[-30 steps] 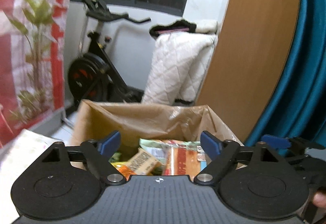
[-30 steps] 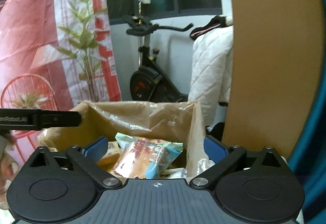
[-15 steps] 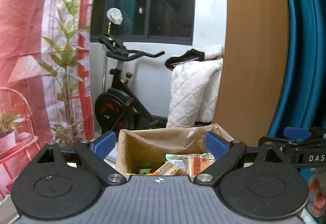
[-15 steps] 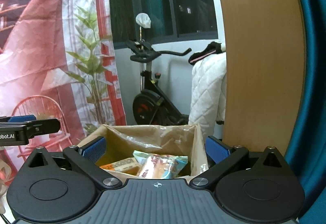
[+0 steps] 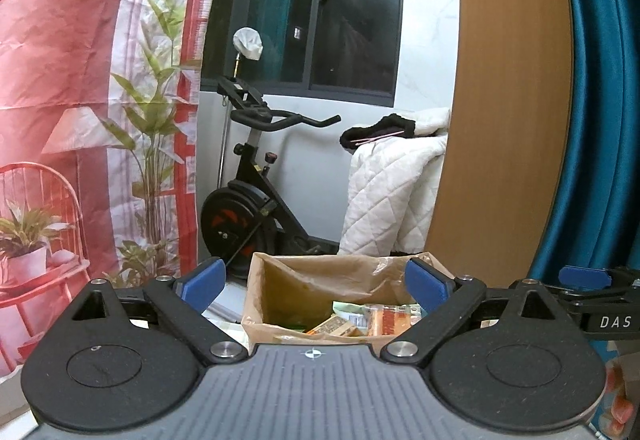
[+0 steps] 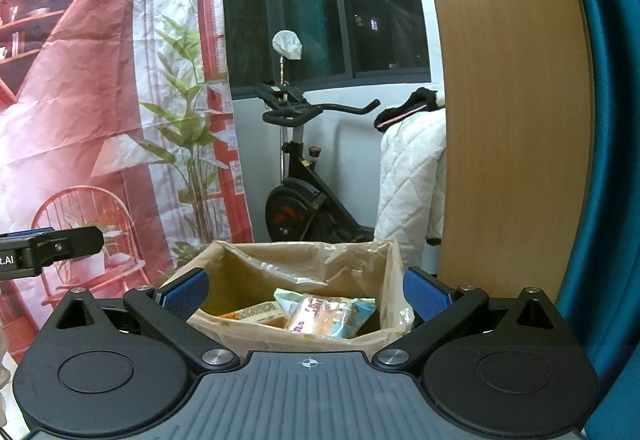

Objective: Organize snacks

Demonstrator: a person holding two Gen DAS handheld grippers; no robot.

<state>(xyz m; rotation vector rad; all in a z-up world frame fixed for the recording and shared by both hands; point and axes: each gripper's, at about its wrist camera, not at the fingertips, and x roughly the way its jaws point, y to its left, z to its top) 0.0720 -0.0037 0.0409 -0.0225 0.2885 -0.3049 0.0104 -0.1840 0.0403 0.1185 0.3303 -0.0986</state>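
A brown paper bag (image 5: pixel 288 292) stands open ahead and below, also in the right wrist view (image 6: pixel 256 272). Inside lie several snack packets: an orange striped pack (image 5: pixel 386 316), a tan box (image 5: pixel 334 326), and a pale bun packet with blue ends (image 6: pixel 328 316). My left gripper (image 5: pixel 314 286) is open and empty, held back from the bag. My right gripper (image 6: pixel 306 290) is open and empty, also back from the bag. The right gripper's arm shows at the right edge of the left wrist view (image 5: pixel 600 304); the left one shows at the left edge of the right wrist view (image 6: pixel 48 248).
An exercise bike (image 5: pixel 248 199) stands behind the bag by the window. A white quilt (image 5: pixel 396 199) hangs beside a wooden panel (image 5: pixel 500 119). A teal curtain (image 5: pixel 600 99) is at the right. A printed red backdrop (image 5: pixel 80 119) hangs at the left.
Both grippers have pulled up and back from the bag, which now looks smaller and lower. Both stayed open and empty.
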